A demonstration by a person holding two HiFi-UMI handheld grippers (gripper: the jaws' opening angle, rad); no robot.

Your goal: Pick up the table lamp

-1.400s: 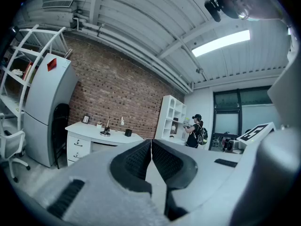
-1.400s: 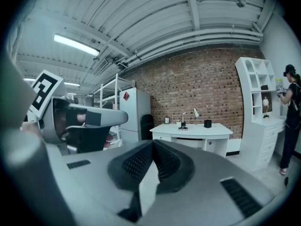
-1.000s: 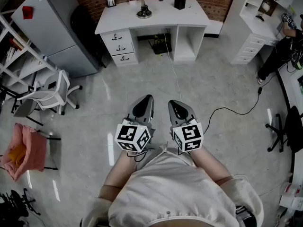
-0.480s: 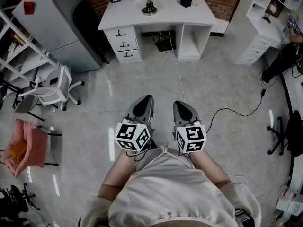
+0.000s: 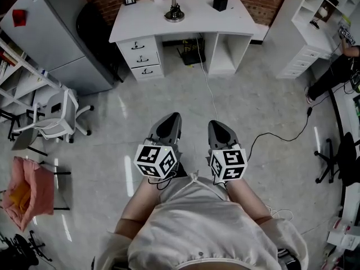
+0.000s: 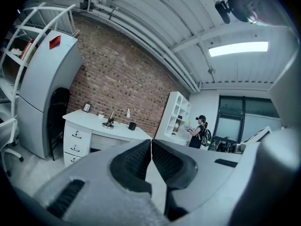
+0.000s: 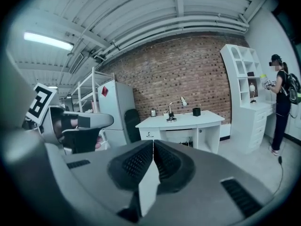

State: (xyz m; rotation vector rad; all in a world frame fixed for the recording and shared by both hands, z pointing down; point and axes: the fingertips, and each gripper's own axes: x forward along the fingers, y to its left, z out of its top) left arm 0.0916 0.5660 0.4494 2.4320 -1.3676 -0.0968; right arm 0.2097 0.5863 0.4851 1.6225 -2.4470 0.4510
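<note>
Step in hand: approach. The lamp [image 5: 174, 13] stands on the desk [image 5: 236, 24] by the brick wall, near the back edge and left of centre in the head view, with a black box [image 5: 220, 3] to its right. It is untouched and well apart from both grippers. The left gripper [image 5: 170, 120] and right gripper [image 5: 219, 127] sit side by side in front of the person, over the floor [image 5: 264, 89], both aimed toward the desk. Each claw is clenched on nothing: in both gripper views the ribbed pads meet along one line, with only the far desk beyond them. To do this step well, close the distance squarely to the desk front and step clear of the white cable [image 5: 208, 83] that runs across the floor from under the desk. Release one claw before arrival, not at the lamp. The upright stem just above the round base is probably the soundest grip point; the thin curved arm likely flexes or swivels. Bring the jaws in level, one on each side of the stem, and centre it before clenching. Keep the other gripper free to steady the base. Whether the lamp is plugged in cannot be told, so lift slowly and watch for cord tension.
</note>
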